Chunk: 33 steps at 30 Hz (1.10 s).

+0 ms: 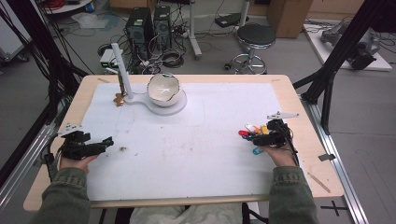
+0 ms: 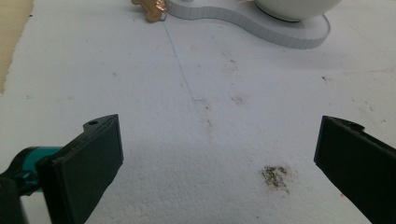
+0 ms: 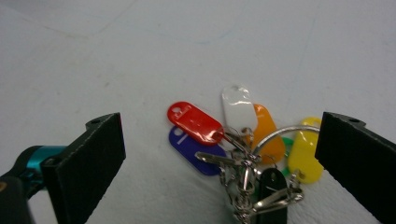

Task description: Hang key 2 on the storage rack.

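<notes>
A bunch of key tags (image 3: 243, 144) is lying flat on the white mat (image 1: 201, 140), and I am looking at it between the jaws of my right gripper (image 3: 224, 154), which are standing wide apart with nothing clamped. The tags are fanning out from a metal ring (image 3: 280, 135): red, blue, white, orange, yellow and black, with small clips tangled at the near end. I am holding the jaws to either side of the bunch, probably so one squeeze can gather the ring and clips together. In the high view, the bunch is sitting at the right side of the table (image 1: 299, 93), just beyond the right gripper. My left gripper (image 2: 215, 154) is resting at the near left, its jaws also wide apart over bare mat and a small brown stain (image 2: 276, 176). Farther off, at the far left, a white bowl (image 1: 163, 88) is sitting on a white stand (image 1: 175, 108) with an upright post (image 1: 120, 65), perhaps where the tags belong.
</notes>
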### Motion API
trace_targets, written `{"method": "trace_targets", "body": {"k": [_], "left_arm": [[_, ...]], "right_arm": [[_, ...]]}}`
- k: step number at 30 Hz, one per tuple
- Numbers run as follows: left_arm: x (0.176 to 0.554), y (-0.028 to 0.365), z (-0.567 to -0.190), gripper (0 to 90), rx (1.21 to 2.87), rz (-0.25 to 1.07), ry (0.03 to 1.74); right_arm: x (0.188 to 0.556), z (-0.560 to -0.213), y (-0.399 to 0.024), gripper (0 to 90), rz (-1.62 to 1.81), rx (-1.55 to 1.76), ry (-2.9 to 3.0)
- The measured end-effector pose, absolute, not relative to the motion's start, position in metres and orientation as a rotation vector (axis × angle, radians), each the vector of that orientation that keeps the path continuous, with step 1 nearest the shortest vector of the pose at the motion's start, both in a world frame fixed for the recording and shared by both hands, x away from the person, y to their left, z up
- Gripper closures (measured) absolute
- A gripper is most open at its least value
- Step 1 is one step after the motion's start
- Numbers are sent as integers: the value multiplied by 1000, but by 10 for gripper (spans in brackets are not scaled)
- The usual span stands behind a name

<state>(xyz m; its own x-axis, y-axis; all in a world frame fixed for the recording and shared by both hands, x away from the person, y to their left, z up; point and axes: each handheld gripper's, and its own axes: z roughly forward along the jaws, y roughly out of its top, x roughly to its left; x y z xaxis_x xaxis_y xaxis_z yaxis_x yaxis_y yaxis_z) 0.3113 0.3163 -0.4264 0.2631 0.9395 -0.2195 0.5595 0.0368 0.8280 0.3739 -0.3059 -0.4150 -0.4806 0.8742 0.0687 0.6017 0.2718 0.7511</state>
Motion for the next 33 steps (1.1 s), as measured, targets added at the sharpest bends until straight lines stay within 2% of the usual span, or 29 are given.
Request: {"method": "trace_targets", "body": {"k": [7, 8, 12, 14, 15, 19, 21, 23, 25, 27, 33], "left_arm": [[312, 317, -426, 17, 1630, 530, 1413], [312, 317, -426, 17, 1633, 530, 1411], [312, 316, -426, 17, 1633, 528, 1410], [312, 317, -427, 16, 1631, 529, 1413], [312, 317, -426, 17, 1632, 529, 1413], [312, 317, -426, 17, 1628, 529, 1414], [312, 317, -426, 17, 1631, 529, 1413], [312, 317, -426, 16, 1630, 528, 1412], [312, 317, -426, 17, 1631, 528, 1412], [312, 317, -426, 16, 1629, 528, 1412], [312, 317, -426, 16, 1627, 528, 1410]], "right_arm": [[376, -421, -315, 10, 974, 1382, 2215], [376, -422, -316, 43, 963, 1385, 2228], [376, -426, -312, 80, 916, 1369, 2290], [377, -427, -310, 161, 872, 1350, 2300], [377, -428, -309, 174, 858, 1353, 2298], [377, -429, -309, 391, 799, 1360, 2271], [377, -429, -309, 537, 776, 1360, 2265], [377, -428, -310, 623, 779, 1368, 2264], [376, -424, -309, 746, 779, 1356, 2249], [374, -422, -306, 786, 743, 1330, 2230], [372, -418, -308, 796, 770, 1343, 2211]]}}
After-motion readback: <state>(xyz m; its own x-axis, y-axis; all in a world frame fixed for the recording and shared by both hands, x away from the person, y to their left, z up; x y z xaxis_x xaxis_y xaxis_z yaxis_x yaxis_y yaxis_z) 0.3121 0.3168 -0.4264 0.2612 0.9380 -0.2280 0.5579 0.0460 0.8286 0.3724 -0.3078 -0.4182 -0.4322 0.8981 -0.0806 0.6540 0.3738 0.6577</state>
